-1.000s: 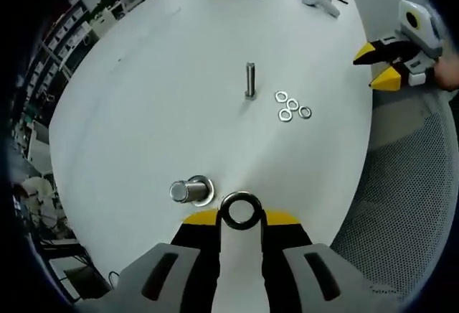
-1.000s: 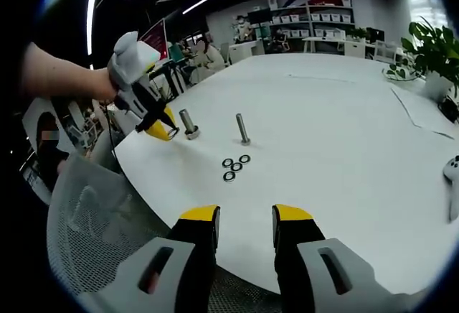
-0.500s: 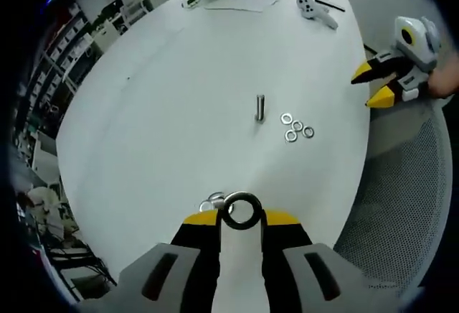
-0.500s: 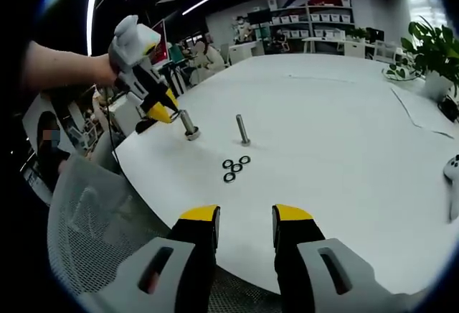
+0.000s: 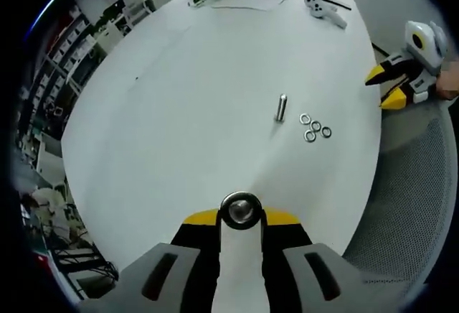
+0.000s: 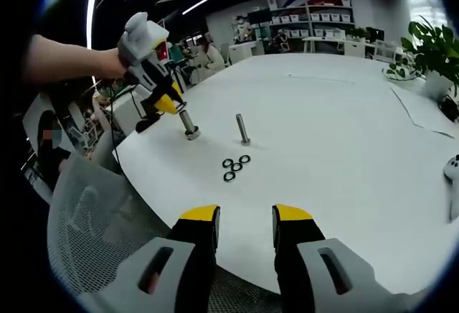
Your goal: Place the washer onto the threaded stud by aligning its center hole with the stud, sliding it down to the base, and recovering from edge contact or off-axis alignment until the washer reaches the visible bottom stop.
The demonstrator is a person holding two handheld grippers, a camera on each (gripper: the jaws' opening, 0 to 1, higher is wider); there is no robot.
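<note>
The left gripper (image 5: 240, 217) holds a washer (image 5: 240, 210) clamped between its yellow-tipped jaws, and in the left gripper view the ring lies directly over the top of a threaded stud, so the metal end of the stud shows through the center hole. In the right gripper view the same left gripper (image 6: 169, 104) hangs just above this stud (image 6: 188, 124), which stands upright on its round base near the edge of the white table (image 6: 344, 133); whether the washer already touches the stud I cannot tell. A second stud (image 5: 281, 108) stands upright further in on the table, well apart from the first one, and three spare washers (image 5: 315, 128) lie flat in a small cluster just beside it. The right gripper (image 6: 246, 221) hovers over the near edge of the table with its jaws parted and nothing between them, and it stands well apart from both studs. A grey mesh chair (image 6: 93, 220) is just beside the table edge under the left gripper. A game controller (image 5: 322, 8), some papers and a green plant (image 6: 430, 51) are at the far side of the table, well away from the work area. Nothing stands between the held washer and the stud below it.
</note>
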